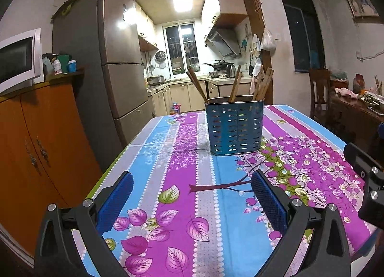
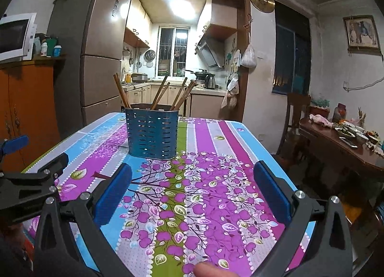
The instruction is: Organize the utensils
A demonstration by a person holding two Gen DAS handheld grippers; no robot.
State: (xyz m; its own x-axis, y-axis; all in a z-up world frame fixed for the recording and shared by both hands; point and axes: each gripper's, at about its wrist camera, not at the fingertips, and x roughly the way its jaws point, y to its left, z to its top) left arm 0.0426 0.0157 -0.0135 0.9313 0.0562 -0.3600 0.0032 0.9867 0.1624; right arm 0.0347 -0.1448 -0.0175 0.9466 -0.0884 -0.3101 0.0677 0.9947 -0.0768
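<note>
Both held low over the near end of the worktop (image 1: pixel 182 205), well short of anything to grasp. Left gripper (image 1: pixel 192 181) spread wide with nothing between its blue pads (image 1: pixel 268 202); right gripper (image 2: pixel 192 176) likewise wide apart and empty. Ahead, standing upright on the patterned cloth: a blue perforated holder (image 1: pixel 235 128), with wooden chopsticks (image 1: pixel 236 84) fanned out at different angles from its top. No loose utensils visible on the cloth in either view, so probably either the very start or the very end of the job. Main risk from here: a tall, narrow holder on smooth cloth, easily tipped or slid if nudged on the rim or pushed at the sticks' high ends. Also likely trouble: thin, rounded sticks slipping or rotating between flat pads, or two caught together and one dropped. Another hazard: the two grippers close side by side, so a possible knock when both reach in.
</note>
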